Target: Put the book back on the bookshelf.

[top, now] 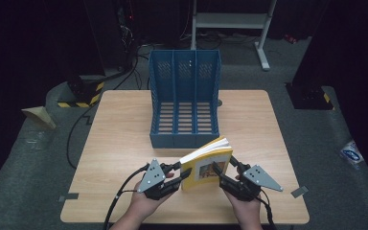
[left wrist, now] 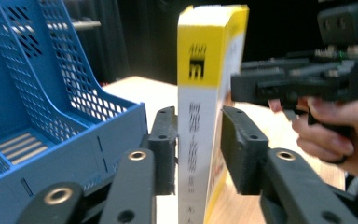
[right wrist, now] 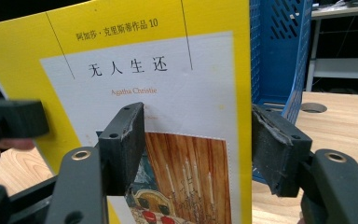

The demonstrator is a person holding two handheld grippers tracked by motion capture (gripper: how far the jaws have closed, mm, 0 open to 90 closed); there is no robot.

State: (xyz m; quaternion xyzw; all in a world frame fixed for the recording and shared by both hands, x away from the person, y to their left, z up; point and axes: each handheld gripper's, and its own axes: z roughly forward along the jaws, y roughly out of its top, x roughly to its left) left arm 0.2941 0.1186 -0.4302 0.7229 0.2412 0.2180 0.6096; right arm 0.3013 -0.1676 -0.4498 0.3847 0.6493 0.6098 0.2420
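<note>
Table (top: 124, 124): pale wood, on which everything is being carried. Rack (top: 184, 139): blue, perforated, three open-fronted compartments, being kept at the middle of the table, directly beyond the book and well apart from both hands. Book (top: 206, 165): a yellow paperback with a white panel, black characters and the author's name in orange. It is being held upright near the table's front edge between the two grippers, its long axis standing, its cover facing the person and its spine turned to the left. Left gripper (top: 182, 170): being clenched on the book, one pad lying on each side of the spine low down. Right gripper (top: 224, 163): jaws being kept apart, one lying across the front cover and the other past the fore-edge, nothing being pinched. The load is therefore judged to be carried by the left hand. The rack's right compartment (top: 203, 117) is judged nearest for slotting the book in, spine outward.
</note>
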